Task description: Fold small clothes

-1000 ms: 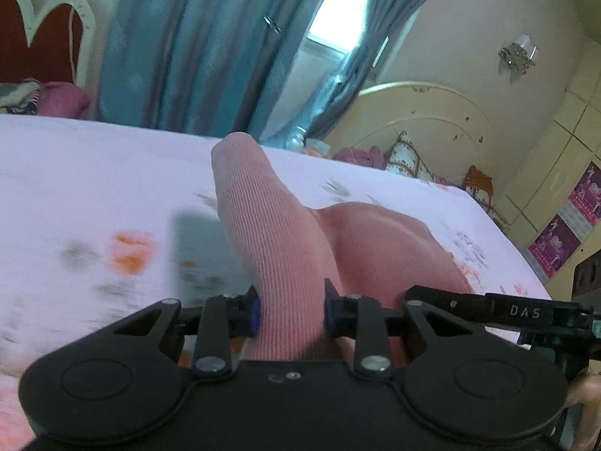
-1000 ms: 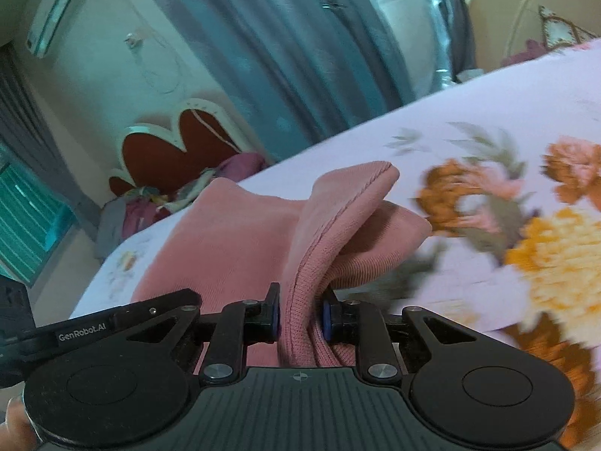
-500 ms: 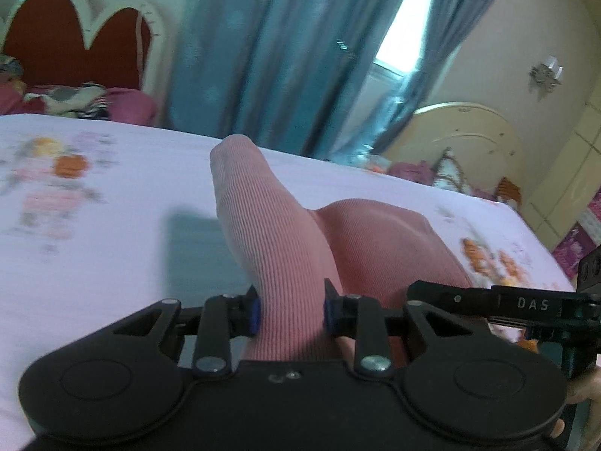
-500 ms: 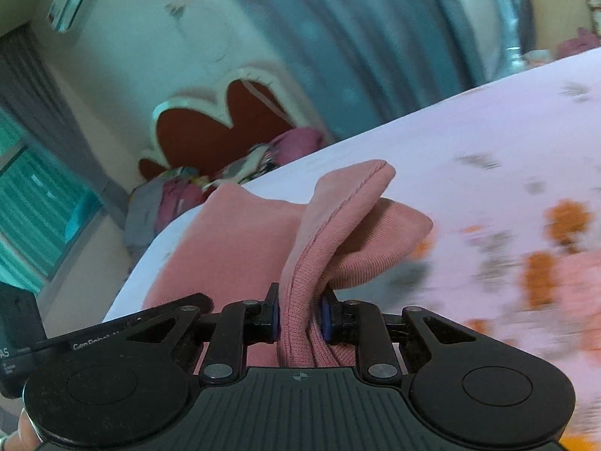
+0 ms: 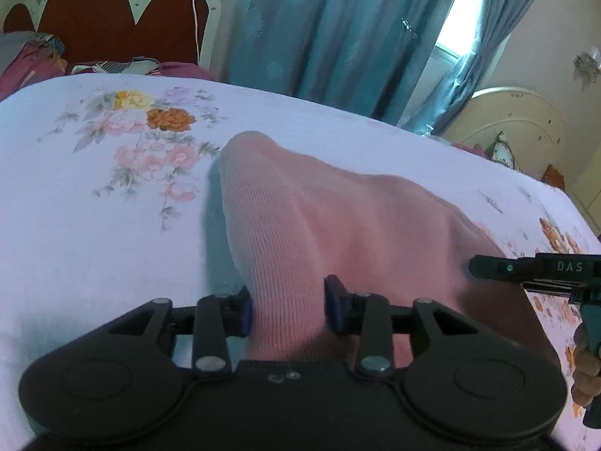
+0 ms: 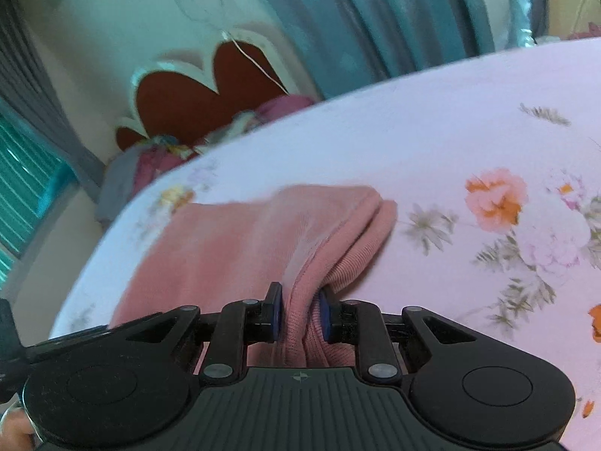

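A small pink ribbed knit garment point(image 5: 338, 225) lies on a white floral bedsheet point(image 5: 94, 206). My left gripper point(image 5: 288, 310) is shut on one edge of it, the fabric bunched between the blue pads. My right gripper point(image 6: 298, 317) is shut on the other edge of the same garment point(image 6: 233, 240), where the hem is folded over in two layers. The right gripper's body point(image 5: 537, 268) shows at the right edge of the left wrist view. The garment now sags low onto the sheet.
A red headboard with white scalloped trim point(image 5: 112, 18) and piled bedding point(image 6: 169, 154) stand at the far end. Blue curtains point(image 5: 338, 30) hang behind the bed. A cream headboard point(image 5: 518, 124) is at the right. The floral sheet point(image 6: 488, 150) stretches around the garment.
Both grippers have carried the garment across the bed and lowered it. The raised pink folds have dropped and flattened toward the sheet. Both grips stay shut.
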`<state>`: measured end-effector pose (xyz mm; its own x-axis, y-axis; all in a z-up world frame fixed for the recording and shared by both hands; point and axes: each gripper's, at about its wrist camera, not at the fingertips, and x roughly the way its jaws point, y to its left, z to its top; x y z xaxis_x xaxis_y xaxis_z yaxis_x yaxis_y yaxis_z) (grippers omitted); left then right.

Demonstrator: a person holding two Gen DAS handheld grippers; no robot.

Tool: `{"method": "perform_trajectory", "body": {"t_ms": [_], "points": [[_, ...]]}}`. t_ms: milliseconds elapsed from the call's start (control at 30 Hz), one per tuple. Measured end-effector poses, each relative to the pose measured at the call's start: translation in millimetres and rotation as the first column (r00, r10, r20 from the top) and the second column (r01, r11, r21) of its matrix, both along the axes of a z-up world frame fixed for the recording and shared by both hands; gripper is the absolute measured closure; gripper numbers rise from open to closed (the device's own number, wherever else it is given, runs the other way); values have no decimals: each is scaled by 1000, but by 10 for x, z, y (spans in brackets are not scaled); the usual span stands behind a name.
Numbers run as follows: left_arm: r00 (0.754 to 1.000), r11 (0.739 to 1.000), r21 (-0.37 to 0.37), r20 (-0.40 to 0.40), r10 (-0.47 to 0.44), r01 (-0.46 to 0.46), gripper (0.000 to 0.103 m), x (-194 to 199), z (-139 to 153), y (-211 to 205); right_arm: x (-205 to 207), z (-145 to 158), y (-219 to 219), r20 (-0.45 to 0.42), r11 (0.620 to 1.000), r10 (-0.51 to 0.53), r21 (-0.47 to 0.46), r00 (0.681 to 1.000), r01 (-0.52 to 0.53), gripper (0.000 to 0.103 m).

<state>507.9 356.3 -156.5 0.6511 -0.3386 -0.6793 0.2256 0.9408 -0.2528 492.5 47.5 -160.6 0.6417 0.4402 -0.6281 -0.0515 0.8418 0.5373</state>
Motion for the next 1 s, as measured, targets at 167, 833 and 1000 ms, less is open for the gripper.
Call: {"method": "perform_trajectory", "body": {"t_ms": [167,833,1000], "points": [[999,998,60,23,32,-33,37,-20,61,1,10,-10,29,-13,995,-11,-100,1000,10,83],[991,987,161,132,4,-25,48,270,83,-257,398,-32,363,41,925,-21,-377,999,35,83],[989,984,178,144,-14,-12,46,240,60,-267,322,-80,150,16,933,-91,-348,996,91,83]]}}
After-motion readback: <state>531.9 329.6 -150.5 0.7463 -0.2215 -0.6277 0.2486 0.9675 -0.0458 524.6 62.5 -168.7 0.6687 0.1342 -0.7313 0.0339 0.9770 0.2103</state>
